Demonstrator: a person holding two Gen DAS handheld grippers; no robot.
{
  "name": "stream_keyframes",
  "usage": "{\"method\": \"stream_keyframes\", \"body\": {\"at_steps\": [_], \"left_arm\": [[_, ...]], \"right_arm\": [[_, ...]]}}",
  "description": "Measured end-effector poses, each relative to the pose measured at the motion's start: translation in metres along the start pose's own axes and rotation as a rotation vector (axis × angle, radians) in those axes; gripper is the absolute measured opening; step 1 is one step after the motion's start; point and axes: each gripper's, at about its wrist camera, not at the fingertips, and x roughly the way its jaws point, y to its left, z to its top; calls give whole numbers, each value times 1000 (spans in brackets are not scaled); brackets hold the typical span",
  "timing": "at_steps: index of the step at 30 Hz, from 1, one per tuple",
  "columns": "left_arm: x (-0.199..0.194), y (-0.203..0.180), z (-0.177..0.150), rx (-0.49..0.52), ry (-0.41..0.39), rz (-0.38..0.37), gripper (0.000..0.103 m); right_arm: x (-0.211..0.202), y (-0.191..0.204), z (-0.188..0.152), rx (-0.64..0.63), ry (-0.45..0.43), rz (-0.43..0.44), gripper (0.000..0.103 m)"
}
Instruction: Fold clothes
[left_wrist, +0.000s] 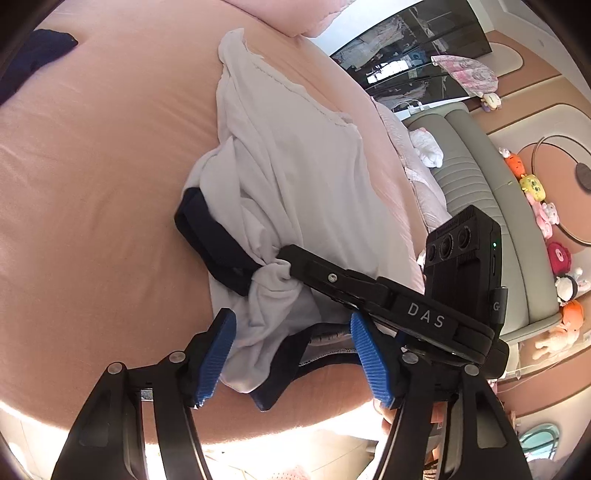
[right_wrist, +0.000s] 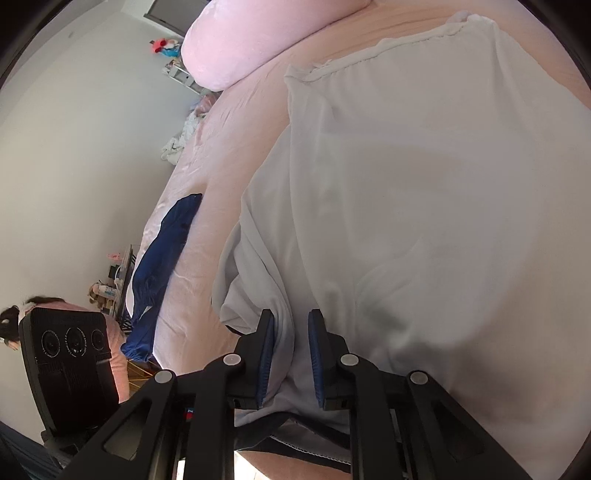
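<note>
Right gripper (right_wrist: 291, 354) pinching white navy-trimmed cotton shirt (right_wrist: 424, 206) on pink bedsheet (left_wrist: 92, 166); left gripper (left_wrist: 291, 354) straddling shirt hem, fingers spread (not pressing).

1. Open pink bed sheet (left_wrist: 92, 166) is seen left of the white garment (left_wrist: 295, 166); passage there is unobstructed.
2. The far end is blocked by a pink pillow (right_wrist: 236, 40).
3. A blue garment (right_wrist: 162, 258) lies along the sheet's edge.

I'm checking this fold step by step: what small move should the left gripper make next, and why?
Probably close the left gripper on the white garment's bunched hem between its open pads. The right gripper already pinches a fold of the cloth, so a second grip would let both hands lift and spread it.
</note>
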Motion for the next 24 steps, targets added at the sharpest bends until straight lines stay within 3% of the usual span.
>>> {"method": "stream_keyframes", "body": {"at_steps": [3,7,17,18,20,24], "left_arm": [[-1,6,3,-32,-16,86,68],[-4,25,10,-148,-64,30,68],[9,39,22,-227,-146,-28,65],[9,37,22,-220,-153,-14,63],[12,34,22,-203,-165,6,35],[15,38,21,-226,-169,-31,21]], "right_arm": [[-1,-4,-1,2,-12,-24,10],[0,-5,-3,-6,-20,-41,9],[-1,-12,-3,17,-18,-8,9],[-1,-12,-3,16,-18,-8,9],[-1,-13,-4,14,-19,-2,10],[-1,-10,-4,-21,-15,6,15]]}}
